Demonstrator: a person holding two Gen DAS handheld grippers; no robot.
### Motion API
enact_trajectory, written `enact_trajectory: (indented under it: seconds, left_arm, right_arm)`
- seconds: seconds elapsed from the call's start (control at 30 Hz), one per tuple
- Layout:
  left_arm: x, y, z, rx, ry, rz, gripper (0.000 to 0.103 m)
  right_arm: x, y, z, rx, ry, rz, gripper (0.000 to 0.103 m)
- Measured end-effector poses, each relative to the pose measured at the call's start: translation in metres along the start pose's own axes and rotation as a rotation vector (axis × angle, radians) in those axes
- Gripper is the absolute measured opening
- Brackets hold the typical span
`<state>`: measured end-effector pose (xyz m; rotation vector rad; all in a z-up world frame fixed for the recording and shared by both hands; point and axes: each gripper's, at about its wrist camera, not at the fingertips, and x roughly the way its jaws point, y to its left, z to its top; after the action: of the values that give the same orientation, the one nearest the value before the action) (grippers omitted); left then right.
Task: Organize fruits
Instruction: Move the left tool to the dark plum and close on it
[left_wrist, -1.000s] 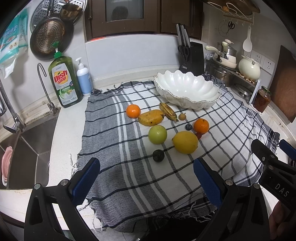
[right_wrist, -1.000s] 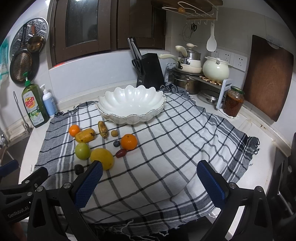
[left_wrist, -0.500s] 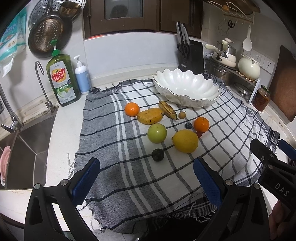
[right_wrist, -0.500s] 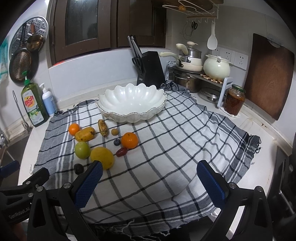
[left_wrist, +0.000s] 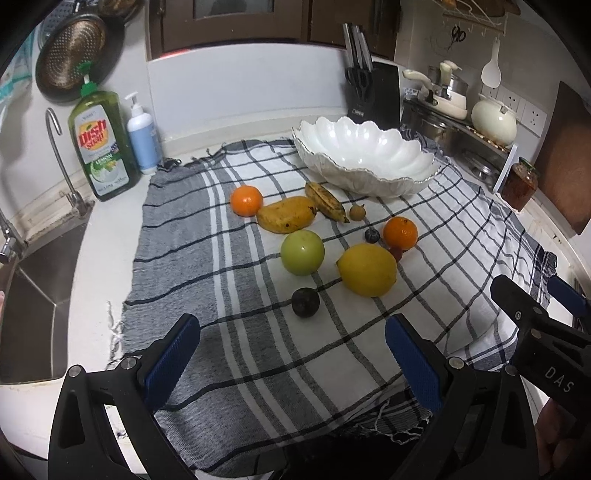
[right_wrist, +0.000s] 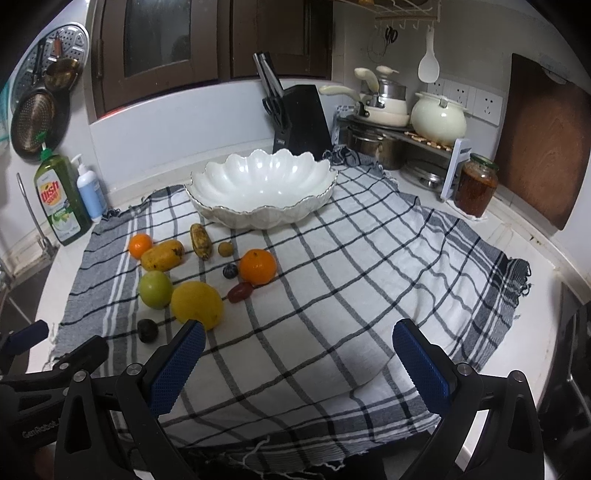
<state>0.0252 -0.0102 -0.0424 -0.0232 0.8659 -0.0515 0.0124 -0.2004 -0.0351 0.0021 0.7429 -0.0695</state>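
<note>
A kitchen counter is covered by a woven cotton cloth (right_wrist: 362, 280), white with dark check lines and grey stripes along one side, its frayed fringe hanging at the near edge. At the far middle of the cloth sits a glossy white ceramic bowl (right_wrist: 260, 184) with a scalloped, shell-like rim; nothing lies inside it.

The fruits lie loose on the cloth just in front of the bowl, towards its left. Nearest the bowl are a short, brown-spotted banana (left_wrist: 327, 201), a small round tan fruit (left_wrist: 357, 212) and an oblong yellow mango (left_wrist: 287, 218) with dark blotches. A dimpled orange (left_wrist: 246, 200) touches the mango's left end. A second orange (left_wrist: 400, 232) sits to the right, with a small dark blue berry (left_wrist: 372, 235) beside it and a smooth red grape-like fruit (right_wrist: 240, 291) just in front. Closer in are a smooth green apple (left_wrist: 302, 252), a large oval lemon (left_wrist: 367, 270) and a matte, dark round fruit (left_wrist: 305, 302).

The left gripper (left_wrist: 291, 354) hovers low over the near cloth, its two blue textured pads spread wide and holding nothing. The right gripper (right_wrist: 297, 356) hovers likewise, pads apart and empty.

A green dish soap bottle (left_wrist: 101, 146) and a white pump bottle (left_wrist: 142, 138) stand on the left, beyond the cloth's corner
</note>
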Motion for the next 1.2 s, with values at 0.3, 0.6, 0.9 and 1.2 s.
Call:
enact_trajectory:
  seconds: [0.3,0.6,0.9,1.2]
  left_arm:
    - [0.033,0.004,0.003,-0.007,0.014,-0.008,0.096]
    - [0.07,0.003,0.002,0.007,0.062,-0.009,0.08]
    - [0.09,-0.002,0.004,0.045,0.063,-0.011,0.061]
    - [0.106,-0.007,0.003,0.07,0.088,-0.033,0.042]
  right_arm:
    - [0.03,0.007,-0.003,-0.018,0.04,-0.006,0.102]
    - [0.059,0.008,-0.007,-0.019,0.096,-0.004,0.102]
    - [0.079,0.009,-0.01,-0.014,0.136,-0.003,0.102]
    - [0.091,0.008,-0.012,-0.008,0.161,-0.007,0.102]
